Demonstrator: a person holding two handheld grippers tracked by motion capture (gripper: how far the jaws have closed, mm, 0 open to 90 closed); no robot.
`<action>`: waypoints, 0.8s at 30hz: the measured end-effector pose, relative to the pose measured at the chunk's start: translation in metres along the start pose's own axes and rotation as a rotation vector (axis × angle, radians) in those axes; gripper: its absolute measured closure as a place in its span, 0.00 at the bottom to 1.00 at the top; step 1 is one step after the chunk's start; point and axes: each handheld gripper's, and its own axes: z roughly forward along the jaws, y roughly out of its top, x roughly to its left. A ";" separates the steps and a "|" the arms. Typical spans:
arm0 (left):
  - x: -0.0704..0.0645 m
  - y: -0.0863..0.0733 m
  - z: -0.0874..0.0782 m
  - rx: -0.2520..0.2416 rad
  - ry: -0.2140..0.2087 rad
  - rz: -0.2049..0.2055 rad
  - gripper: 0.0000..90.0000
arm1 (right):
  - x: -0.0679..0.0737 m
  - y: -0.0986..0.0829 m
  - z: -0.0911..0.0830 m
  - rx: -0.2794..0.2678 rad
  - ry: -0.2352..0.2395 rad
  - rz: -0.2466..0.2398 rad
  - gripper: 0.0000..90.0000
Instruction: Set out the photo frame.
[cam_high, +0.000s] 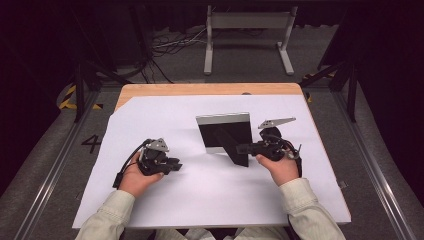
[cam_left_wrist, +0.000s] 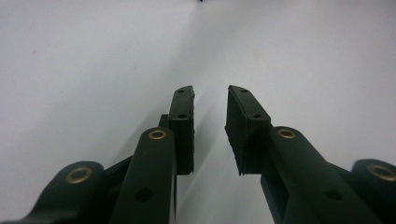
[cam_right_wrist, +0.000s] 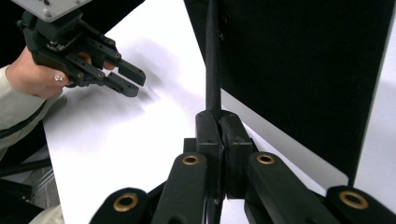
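Right now, in the high view, your right gripper (cam_high: 246, 148) is clamped on the black easel stand (cam_high: 236, 150) that folds out from the back of the picture frame (cam_high: 224, 131), which stands upright on the white sheet (cam_high: 200, 200) just ahead and to the left of that gripper; your left gripper (cam_high: 174, 165) rests well to the left of the frame, apart from it, holding nothing. In the left gripper view, the jaws stand apart with a clear gap between them, and beyond them lies bare white sheet (cam_left_wrist: 93, 56). In the right gripper view, the jaws are pressed together on the thin edge of the stand (cam_right_wrist: 213, 56), which rises straight up from the gripper (cam_right_wrist: 218, 126); the frame's dark back (cam_right_wrist: 303, 70) sits to the right of it, and your other hand (cam_right_wrist: 32, 74) with its parted gripper waits off to the upper left. Judging by this, you are at the step of setting the stand's angle so the frame props itself. The next move calls for easing the stand to where the frame stays up, then opening slowly; bring the left gripper near to steady the frame if it wobbles.
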 end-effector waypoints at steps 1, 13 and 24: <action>0.000 0.001 0.001 -0.002 -0.001 0.008 0.81 | 0.000 0.000 0.000 0.006 -0.002 -0.011 0.98; 0.000 0.002 0.000 -0.006 0.000 0.011 0.81 | 0.000 -0.003 -0.003 0.115 -0.024 -0.178 0.97; -0.001 0.007 0.003 -0.005 -0.002 0.021 0.80 | 0.001 -0.012 -0.002 0.183 -0.059 -0.281 0.97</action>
